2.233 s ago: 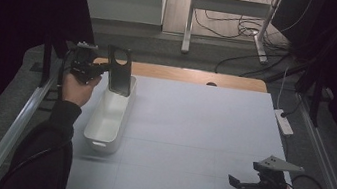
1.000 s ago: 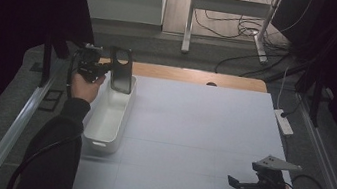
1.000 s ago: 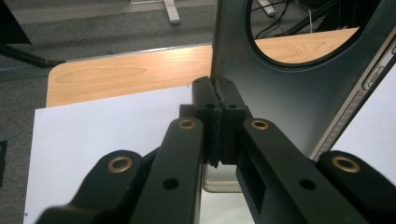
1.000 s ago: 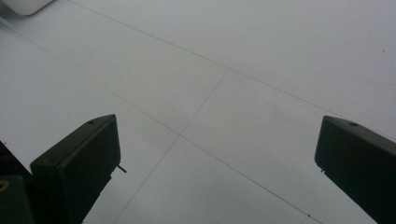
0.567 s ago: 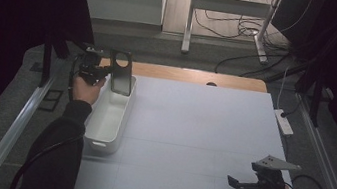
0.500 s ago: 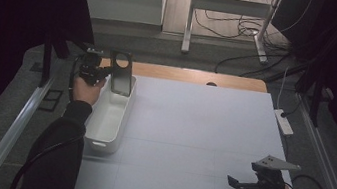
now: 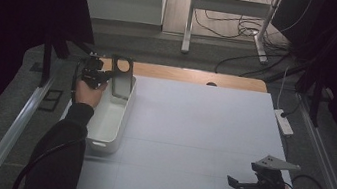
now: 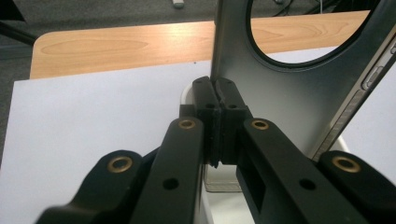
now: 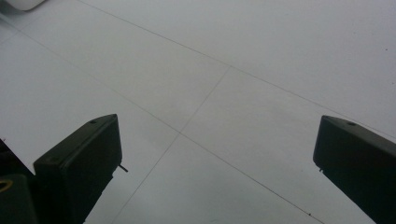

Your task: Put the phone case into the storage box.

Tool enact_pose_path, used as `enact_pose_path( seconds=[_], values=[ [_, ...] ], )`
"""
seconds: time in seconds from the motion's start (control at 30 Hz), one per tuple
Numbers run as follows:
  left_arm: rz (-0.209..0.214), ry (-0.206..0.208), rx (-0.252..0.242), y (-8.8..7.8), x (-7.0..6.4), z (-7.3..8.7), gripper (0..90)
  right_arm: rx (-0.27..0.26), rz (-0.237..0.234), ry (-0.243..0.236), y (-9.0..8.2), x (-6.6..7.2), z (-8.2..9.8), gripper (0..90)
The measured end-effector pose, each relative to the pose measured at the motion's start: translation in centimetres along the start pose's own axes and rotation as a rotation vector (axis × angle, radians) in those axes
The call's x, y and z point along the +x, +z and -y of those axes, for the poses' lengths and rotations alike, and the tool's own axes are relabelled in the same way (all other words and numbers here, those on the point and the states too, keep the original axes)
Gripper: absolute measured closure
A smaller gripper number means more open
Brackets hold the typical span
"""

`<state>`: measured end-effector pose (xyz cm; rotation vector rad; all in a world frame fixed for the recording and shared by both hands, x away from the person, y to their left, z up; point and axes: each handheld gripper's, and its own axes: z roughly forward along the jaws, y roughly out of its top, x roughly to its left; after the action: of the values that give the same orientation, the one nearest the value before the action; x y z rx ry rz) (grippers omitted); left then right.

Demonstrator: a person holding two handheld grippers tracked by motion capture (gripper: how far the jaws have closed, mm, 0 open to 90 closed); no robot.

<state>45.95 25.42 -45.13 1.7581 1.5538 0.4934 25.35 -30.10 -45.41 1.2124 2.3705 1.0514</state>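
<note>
Plate, dark with a round hole, is pinched by its edge in your left gripper, upright over the far end of the bin. Your right gripper hangs wide open over the table.

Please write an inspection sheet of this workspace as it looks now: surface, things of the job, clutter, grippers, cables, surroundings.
Surface: white table top with thin seam lines; a wooden strip along its far edge.
Job's things: a white tray at the left edge of the table; a dark metal plate with a round hole held upright over the tray's far end.
Clutter: nothing seen on the white surface.
Grippers: left gripper shut on the plate's edge; right gripper open, low over the near right corner, holding nothing.
Cables: a cable trails from the right gripper; loose cables on the floor beyond the table.
Surroundings: white power strip by the right edge; metal stand legs; dark curtains at both sides.
</note>
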Motion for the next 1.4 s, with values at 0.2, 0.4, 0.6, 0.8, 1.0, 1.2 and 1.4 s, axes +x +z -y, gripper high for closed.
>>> enact_pose_path(
  seconds=[0.2, 0.4, 0.6, 0.8, 1.0, 1.2, 1.4],
  values=[
    [0.003, -0.008, 0.010, 0.31, 0.12, 0.29, 88.9, 0.001, 0.001, 0.000, 0.01, 0.01, 0.00, 1.7],
    [0.009, -0.005, 0.021, 0.46, 0.12, 0.30, 88.4, 0.003, 0.001, -0.001, 0.03, 0.02, -0.01, 1.8],
    [0.003, 0.026, 0.031, 0.45, 0.04, 0.18, 84.7, 0.004, 0.000, -0.004, 0.01, 0.01, -0.01, 1.8],
    [0.006, 0.026, 0.037, 0.51, 0.05, 0.21, 84.0, 0.003, 0.000, -0.004, 0.05, 0.02, -0.01, 1.8],
    [0.001, 0.033, 0.026, 0.32, 0.15, 0.13, 81.2, 0.004, 0.000, -0.004, 0.02, 0.02, -0.01, 1.8],
    [0.001, 0.042, 0.025, -0.13, 0.38, -0.02, 77.2, 0.005, 0.000, -0.005, 0.03, 0.02, -0.02, 1.8],
    [0.002, 0.045, 0.030, -0.17, 0.41, 0.07, 68.9, 0.005, 0.001, -0.006, 0.03, 0.02, -0.02, 1.8]
  ],
)
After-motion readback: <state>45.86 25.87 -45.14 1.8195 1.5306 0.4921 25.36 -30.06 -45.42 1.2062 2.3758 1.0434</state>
